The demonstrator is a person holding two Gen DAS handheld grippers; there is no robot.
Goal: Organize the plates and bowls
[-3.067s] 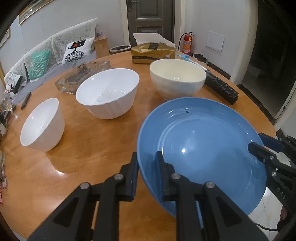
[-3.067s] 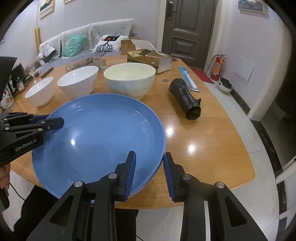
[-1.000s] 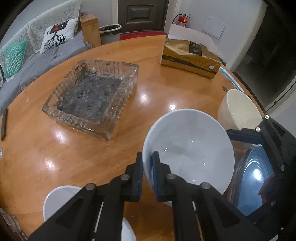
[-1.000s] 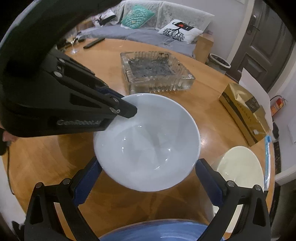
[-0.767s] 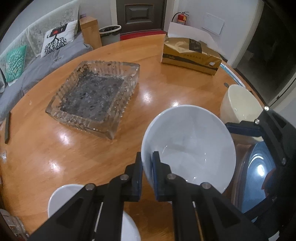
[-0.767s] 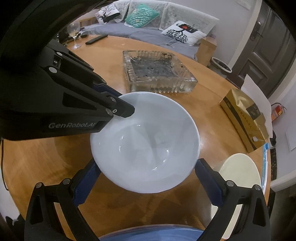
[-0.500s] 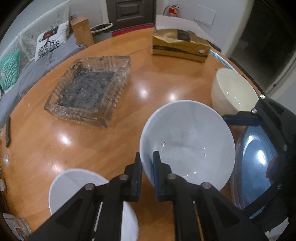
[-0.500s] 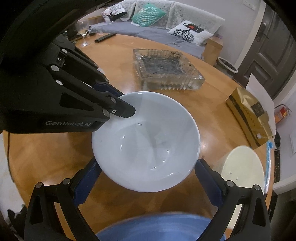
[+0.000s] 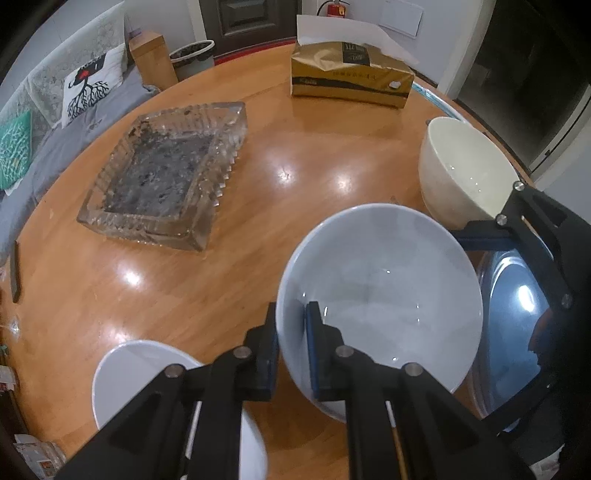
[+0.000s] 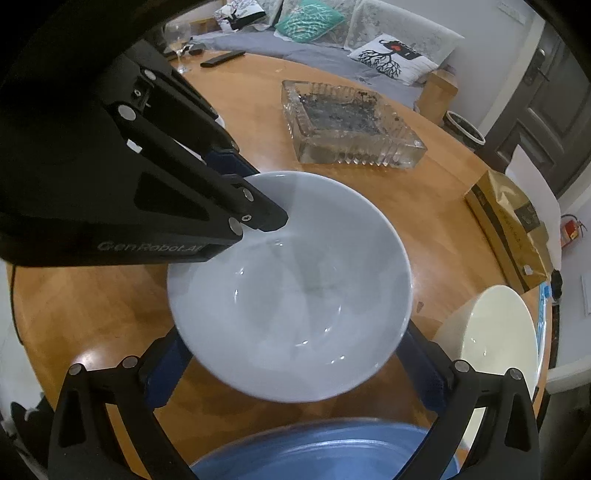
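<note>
A large white bowl [image 9: 384, 295] is held above the round wooden table [image 9: 303, 147]. My left gripper [image 9: 291, 325] is shut on its near rim. In the right wrist view the same white bowl [image 10: 291, 288] sits between my right gripper's [image 10: 291, 365] wide-spread fingers, which hug its outer sides. The blue plate [image 9: 517, 325] lies on the table to the right, also seen low in the right wrist view [image 10: 325, 454]. A cream bowl [image 9: 461, 173] stands behind the plate. A small white bowl [image 9: 155, 384] sits at the lower left.
A glass ashtray [image 9: 166, 177] lies at the left centre of the table. A gold tissue box [image 9: 351, 74] stands at the far edge. A sofa with cushions [image 10: 332, 26] runs behind the table, and a wine glass [image 10: 181, 37] stands near its far side.
Three seconds ago both grippers held the blue plate; it now lies on the table. Over the last second the white bowl, held by both grippers, has shifted toward the blue plate.
</note>
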